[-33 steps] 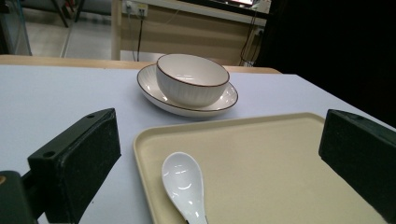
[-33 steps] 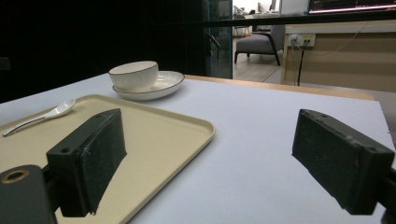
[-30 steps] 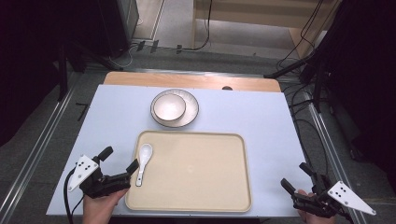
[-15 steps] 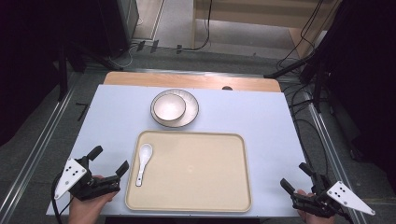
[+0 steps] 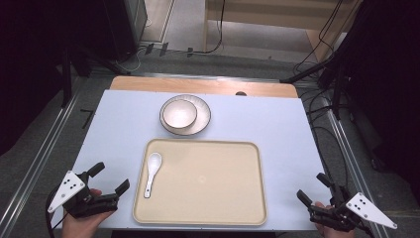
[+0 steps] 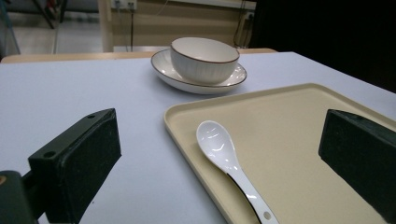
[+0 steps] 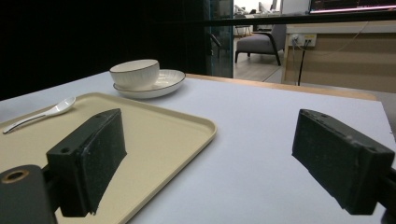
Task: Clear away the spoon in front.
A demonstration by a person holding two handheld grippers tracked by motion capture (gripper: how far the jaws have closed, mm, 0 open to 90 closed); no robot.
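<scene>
The left gripper is black, with two blocky jaws faced in dark pads, a round hole in the jaw's side, a grey three-cornered plate dotted with small dark marks and a black cable. The right gripper looks the same, black with a matching grey plate.

No readable text, label, brand or number appeared on anything at the table or beyond it.
</scene>
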